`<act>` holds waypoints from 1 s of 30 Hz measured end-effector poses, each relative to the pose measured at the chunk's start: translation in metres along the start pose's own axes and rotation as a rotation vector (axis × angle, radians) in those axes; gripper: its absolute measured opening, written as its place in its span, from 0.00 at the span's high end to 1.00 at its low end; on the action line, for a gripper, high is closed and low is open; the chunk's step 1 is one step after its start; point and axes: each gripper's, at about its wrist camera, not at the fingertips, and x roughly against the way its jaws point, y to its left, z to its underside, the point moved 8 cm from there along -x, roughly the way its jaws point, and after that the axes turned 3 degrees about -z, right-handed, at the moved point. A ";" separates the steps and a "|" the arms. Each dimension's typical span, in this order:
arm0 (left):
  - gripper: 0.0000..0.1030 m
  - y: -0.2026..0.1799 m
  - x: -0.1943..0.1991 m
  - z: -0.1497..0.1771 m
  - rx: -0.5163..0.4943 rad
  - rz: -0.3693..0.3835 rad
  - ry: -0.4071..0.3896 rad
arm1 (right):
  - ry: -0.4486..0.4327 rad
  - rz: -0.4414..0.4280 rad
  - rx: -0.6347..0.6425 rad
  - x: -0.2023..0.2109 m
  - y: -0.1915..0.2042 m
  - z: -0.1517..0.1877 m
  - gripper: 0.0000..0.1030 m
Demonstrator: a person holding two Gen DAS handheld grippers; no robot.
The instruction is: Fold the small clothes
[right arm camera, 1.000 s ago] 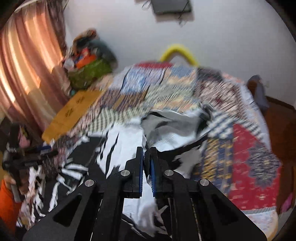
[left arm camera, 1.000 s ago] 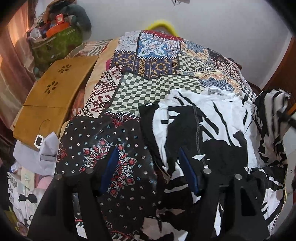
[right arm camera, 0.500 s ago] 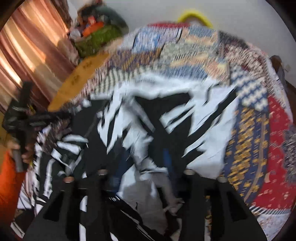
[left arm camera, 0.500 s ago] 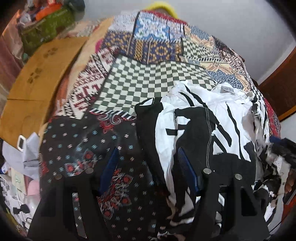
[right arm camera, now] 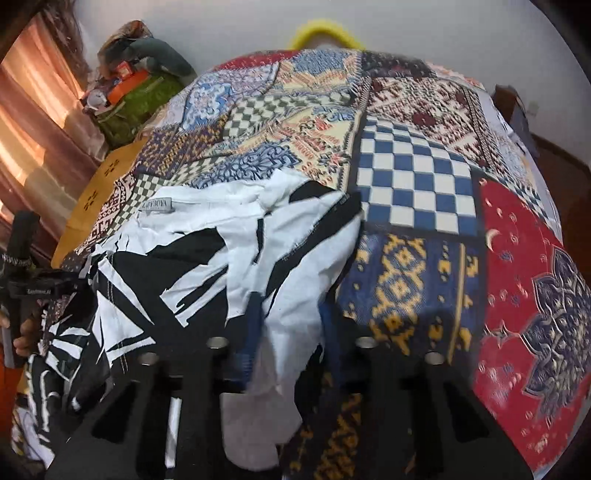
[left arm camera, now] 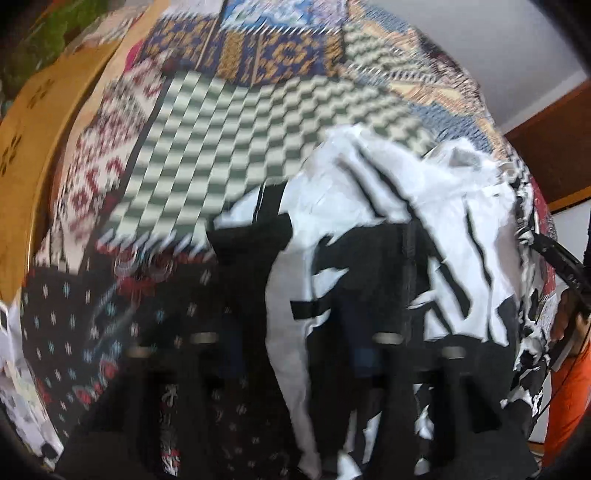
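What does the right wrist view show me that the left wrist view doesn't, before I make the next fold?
Only the right wrist view: the grey brand label at the garment's far edge, the blue-and-white checked quilt patch, the red patch and a yellow hoop behind the bed.

Only the left wrist view: the green-and-white checked patch, sharp enough to read nowhere else.

Both: the black-and-white patterned garment on the patchwork quilt, cloth lying between each gripper's fingers.

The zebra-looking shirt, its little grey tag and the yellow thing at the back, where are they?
Black-and-white shirt (right arm camera: 243, 258), right wrist view, white middle.
Grey tag (right arm camera: 157, 206), right wrist view, its centre.
Yellow thing (right arm camera: 321, 31), right wrist view, top of its arc.
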 end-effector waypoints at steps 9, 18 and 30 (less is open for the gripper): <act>0.87 -0.021 -0.006 -0.046 -0.052 -0.200 -0.094 | -0.076 0.137 0.042 0.009 -0.019 -0.023 0.90; 0.49 -0.037 0.051 -0.012 -0.122 -0.209 -0.174 | -0.075 0.005 -0.010 0.072 -0.010 0.019 0.83; 0.30 0.004 0.082 0.130 0.003 -0.149 -0.123 | 0.036 0.018 0.037 0.095 0.030 0.144 0.55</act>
